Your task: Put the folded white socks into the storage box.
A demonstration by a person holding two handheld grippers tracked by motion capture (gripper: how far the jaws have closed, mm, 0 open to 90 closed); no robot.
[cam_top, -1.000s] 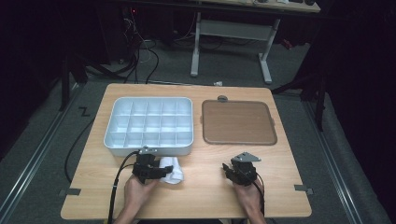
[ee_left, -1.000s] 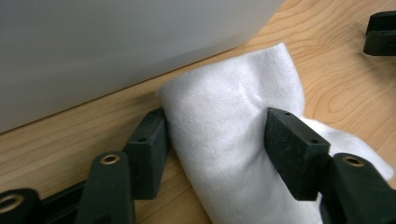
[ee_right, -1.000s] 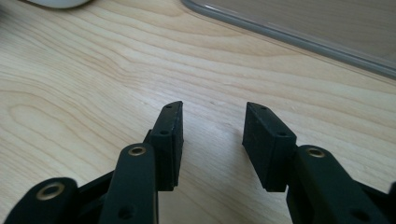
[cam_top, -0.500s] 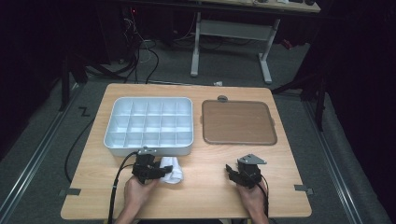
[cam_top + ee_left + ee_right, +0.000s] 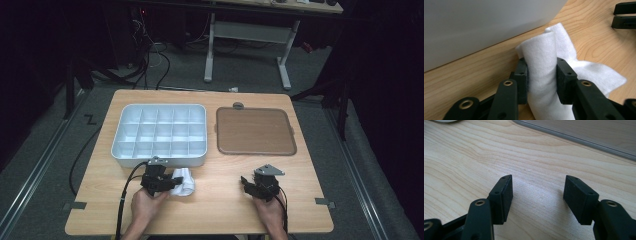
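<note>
Evidently the work in hand concerns the white cloth (image 5: 541, 75), a small knitted piece, possibly a sock, lying crumpled on the wooden table (image 5: 220, 210) just in front of the near wall of the grey compartment tray (image 5: 159, 131). It looks light and limp; it should fold and sag rather than hold any shape, and it is unlikely to slip or be harmed by a firm pinch. A raised fold at its middle offers the best purchase, since a grip on a loose edge would probably let the rest trail. The left gripper (image 5: 541, 75) has just been closing, and its pads now stand on either side of that upright fold, squeezing it between them. In the high view the cloth spreads out to the right of this gripper, resting on the table. The right gripper (image 5: 537, 195) has just been opening; its jaws stand wide apart over bare wood with nothing between them, well apart from the cloth. Beyond it lies the brown tray (image 5: 255, 131), beside the compartment tray.
</note>
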